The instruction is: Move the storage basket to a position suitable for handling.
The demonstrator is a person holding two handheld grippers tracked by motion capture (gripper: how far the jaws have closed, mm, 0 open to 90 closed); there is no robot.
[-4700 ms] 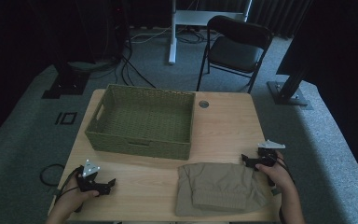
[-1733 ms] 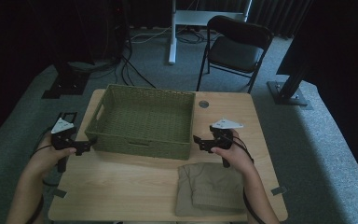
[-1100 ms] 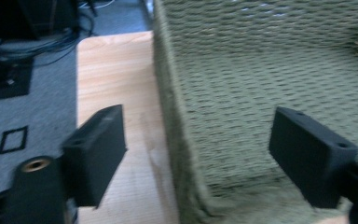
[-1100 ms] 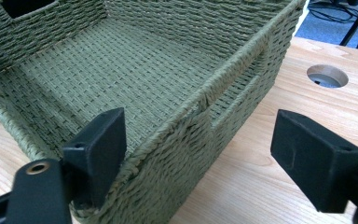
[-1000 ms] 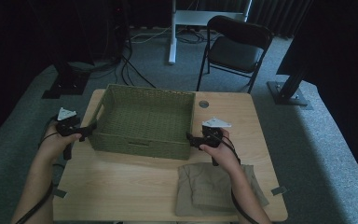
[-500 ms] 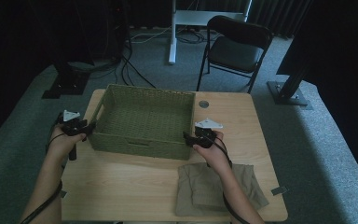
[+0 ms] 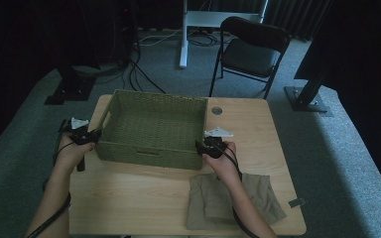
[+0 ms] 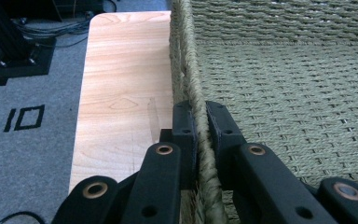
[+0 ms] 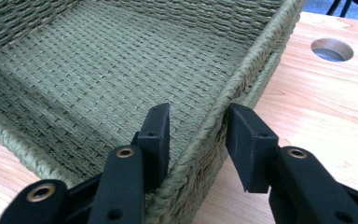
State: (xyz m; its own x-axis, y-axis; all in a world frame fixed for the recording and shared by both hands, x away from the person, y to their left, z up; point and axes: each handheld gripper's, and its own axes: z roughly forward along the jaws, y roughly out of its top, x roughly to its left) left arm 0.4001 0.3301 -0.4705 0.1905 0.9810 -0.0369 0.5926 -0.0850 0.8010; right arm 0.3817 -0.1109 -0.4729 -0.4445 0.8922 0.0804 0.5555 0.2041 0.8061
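Basket [image 7: 154,128] on the table [image 7: 144,198] toward its back left, folded cloth [image 7: 233,201] in front at the near right, chair [image 7: 250,49] behind the table, left claw [image 8: 200,135] on the basket's left rim, right claw [image 9: 196,135] astride its right rim.

Left gripper [image 8: 199,135] jaws pinched nearly closed; right gripper [image 9: 196,135] jaws apart, seemingly mid-closing.

Looks like a lab or recording studio, dimly lit. Shown by black curtains [image 7: 362,59] along the back and side, grey carpet [image 7: 337,134], cables [image 7: 144,44] trailing over the floor, black stand bases [image 7: 67,91] bolted to floor plates, a white pedestal leg [image 7: 182,34], a folding chair [image 7: 250,49], and a light wooden table [image 7: 248,134] with a cable hole [image 7: 217,110].
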